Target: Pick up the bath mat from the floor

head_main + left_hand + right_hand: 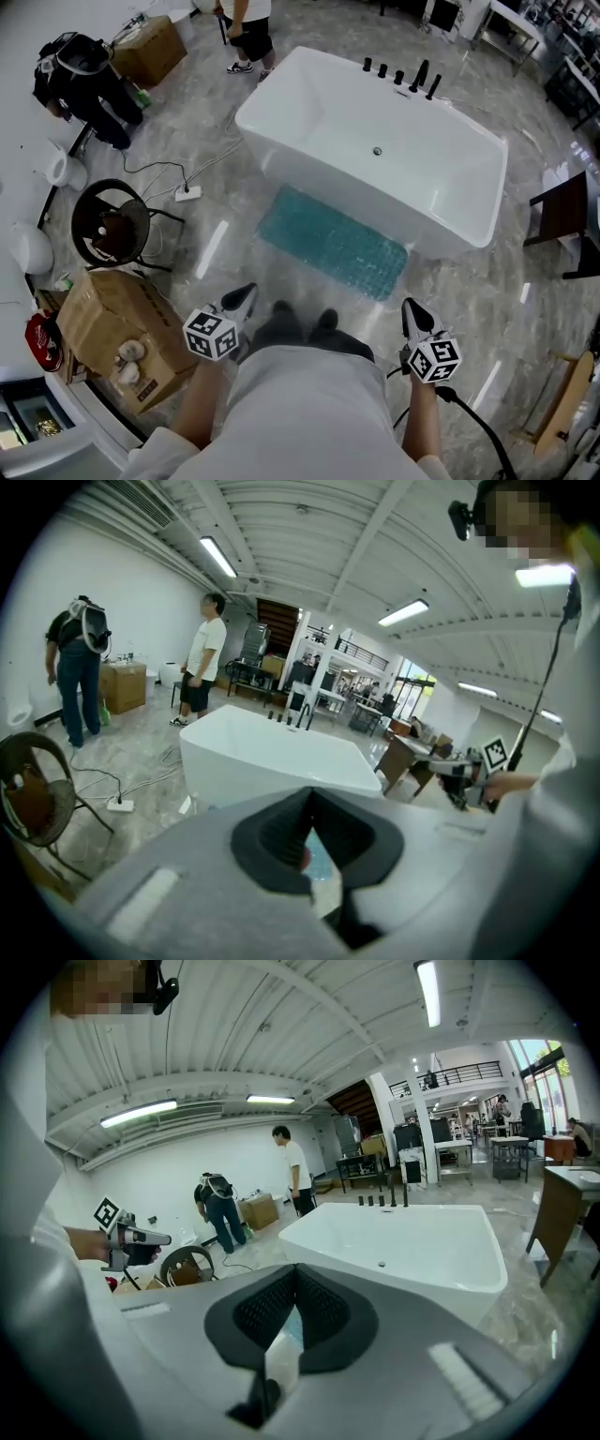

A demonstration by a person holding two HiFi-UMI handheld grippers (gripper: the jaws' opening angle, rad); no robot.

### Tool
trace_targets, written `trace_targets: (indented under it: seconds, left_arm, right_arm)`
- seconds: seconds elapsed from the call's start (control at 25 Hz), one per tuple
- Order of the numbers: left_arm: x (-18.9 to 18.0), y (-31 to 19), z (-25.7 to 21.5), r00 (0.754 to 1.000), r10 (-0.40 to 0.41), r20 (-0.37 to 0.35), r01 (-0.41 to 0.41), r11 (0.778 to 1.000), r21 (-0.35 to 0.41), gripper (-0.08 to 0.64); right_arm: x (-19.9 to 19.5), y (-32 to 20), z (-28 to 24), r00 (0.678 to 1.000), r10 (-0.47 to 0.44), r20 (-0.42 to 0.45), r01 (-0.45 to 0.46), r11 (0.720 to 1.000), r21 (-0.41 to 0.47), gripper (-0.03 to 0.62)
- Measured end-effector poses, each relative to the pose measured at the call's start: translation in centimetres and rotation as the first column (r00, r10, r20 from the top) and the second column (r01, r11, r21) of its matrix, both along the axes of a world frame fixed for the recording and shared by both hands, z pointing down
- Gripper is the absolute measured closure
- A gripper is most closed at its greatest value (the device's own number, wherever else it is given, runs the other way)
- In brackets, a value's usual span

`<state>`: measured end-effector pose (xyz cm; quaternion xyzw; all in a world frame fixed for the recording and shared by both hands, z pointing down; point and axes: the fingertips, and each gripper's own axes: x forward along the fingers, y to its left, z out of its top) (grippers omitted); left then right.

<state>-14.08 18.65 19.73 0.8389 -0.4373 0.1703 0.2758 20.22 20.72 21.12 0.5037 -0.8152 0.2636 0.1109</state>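
Note:
A teal bath mat [333,243] lies flat on the grey marble floor along the near side of the white bathtub [309,94]. My left gripper [241,298] is held at waist height on the left, shut and empty, well short of the mat. My right gripper [412,313] is at the right, also shut with nothing in it, just near of the mat's right corner. In the left gripper view the jaws [309,841] meet, with a sliver of teal mat showing past them. In the right gripper view the closed jaws [292,1321] point at the tub [412,1241].
A round black chair [111,225] and a cardboard box [122,333] stand at the left. A power strip [187,193] with cable lies on the floor. Two people [248,33] stand beyond the tub. A dark wooden chair [567,217] sits at the right.

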Motion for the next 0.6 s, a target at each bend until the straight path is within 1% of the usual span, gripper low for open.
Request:
trace_targets:
  seconds: [0.12, 0.28, 0.44, 0.6]
  left_arm:
    - [-0.7, -1.7, 0.0, 1.000, 0.027, -0.002, -0.027, 1.000, -0.002, 0.560]
    - [-1.1, -4.7, 0.0, 0.994, 0.103, -0.043, -0.103, 0.995, 0.001, 0.560]
    - [-1.9, -8.0, 0.2, 0.987, 0.162, -0.018, -0.162, 0.987, 0.017, 0.560]
    - [-3.7, -11.2, 0.2, 0.974, 0.226, -0.013, -0.226, 0.974, 0.014, 0.560]
  right_arm:
    - [-0.3, -0.5, 0.0, 1.000, 0.026, -0.001, -0.026, 1.000, -0.006, 0.588]
    - [-0.6, -1.7, 0.8, 0.996, 0.080, -0.029, -0.080, 0.997, 0.012, 0.588]
    - [-1.3, -2.5, 0.7, 0.983, 0.179, -0.031, -0.179, 0.984, 0.006, 0.588]
    - [-4.0, -3.6, -0.3, 0.971, 0.238, -0.013, -0.238, 0.971, 0.011, 0.588]
